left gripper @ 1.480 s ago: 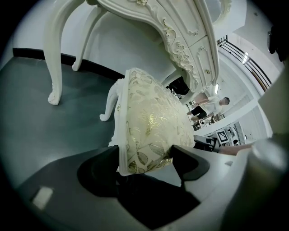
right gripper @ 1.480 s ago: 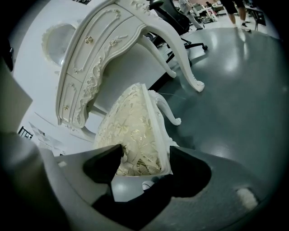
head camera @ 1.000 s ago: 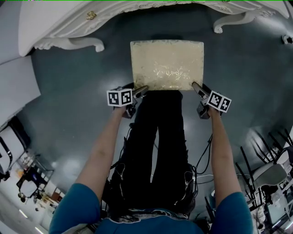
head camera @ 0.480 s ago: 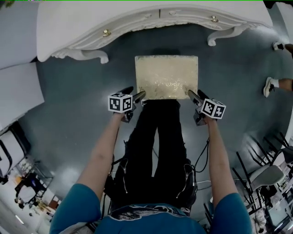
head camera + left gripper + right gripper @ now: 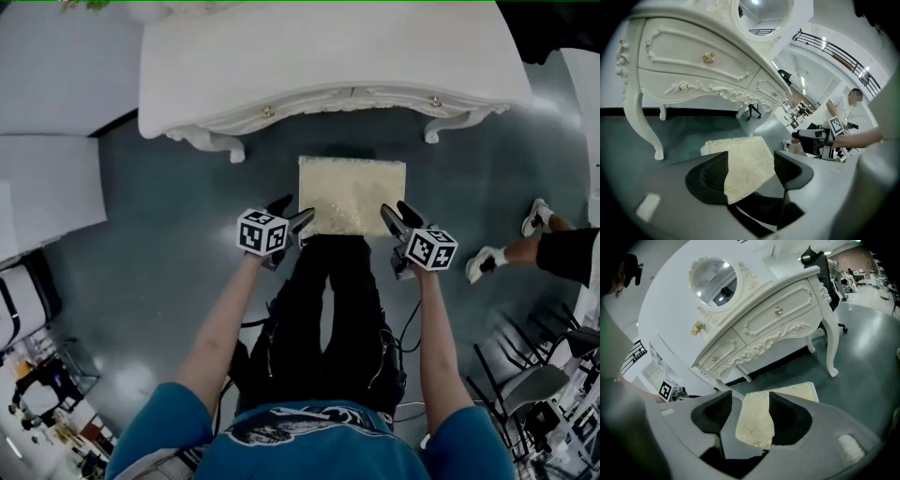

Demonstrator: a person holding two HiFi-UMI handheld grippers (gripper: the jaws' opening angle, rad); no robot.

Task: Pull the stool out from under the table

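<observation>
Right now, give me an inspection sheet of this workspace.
Surface: dark glossy floor with light reflections.
Job's things: stool with a cream cushion stands in front of the white dressing table, whole top showing, not under it.
Clutter: nothing seen near the stool.
Tongs: left tongs at the stool's near left corner, right tongs at its near right corner; both jaw pairs apart, cushion corner showing between them.
Cables: dark cables hang beside the person's legs.
Surroundings: another person's shoes at right; chairs lower right; white furniture at left.
</observation>
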